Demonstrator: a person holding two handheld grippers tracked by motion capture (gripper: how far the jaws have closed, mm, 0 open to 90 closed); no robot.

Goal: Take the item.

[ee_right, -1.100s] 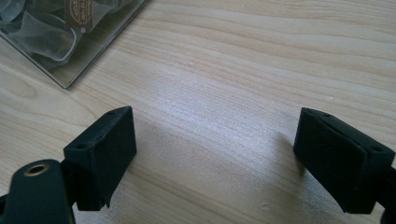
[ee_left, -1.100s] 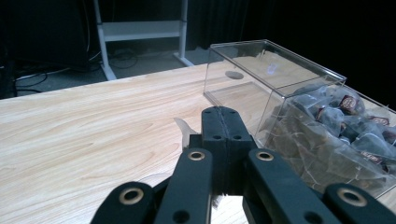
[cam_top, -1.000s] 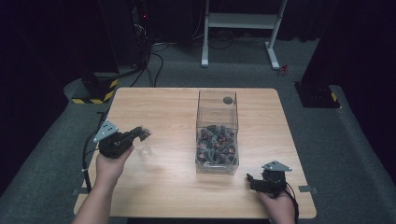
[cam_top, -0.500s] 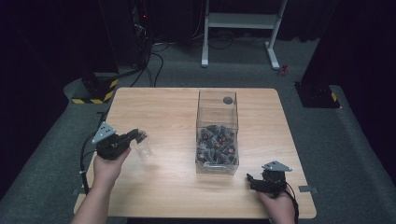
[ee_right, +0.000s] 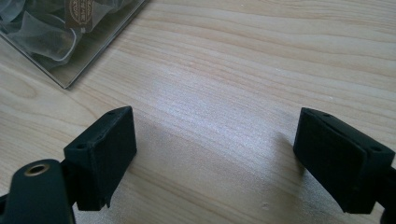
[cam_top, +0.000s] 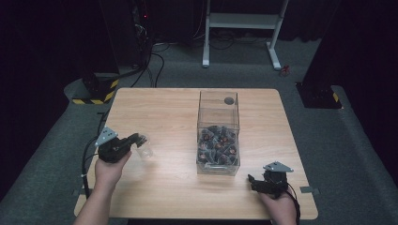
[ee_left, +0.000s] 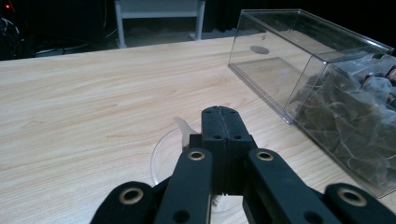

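- Your left gripper (cam_top: 133, 140) has drifted down and back toward your side of the table (cam_top: 159, 103) since a second ago, carrying the clear plastic cup (cam_top: 145, 149) along; the right one hasn't budged.
- Left fingers are clenched on the cup's thin rim, cup tipped just over the wood, left of the clear box (cam_top: 218, 133) of tea bags (cam_top: 217, 146).
- Right gripper (cam_top: 256, 182) sits released near the box's front corner.
- Squeeze harder or bump down and that flimsy rim could buckle or slip out.

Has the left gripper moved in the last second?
Yes. The left gripper, shut on a clear plastic cup, has drifted toward the table's near edge, farther from the clear box of tea bags.
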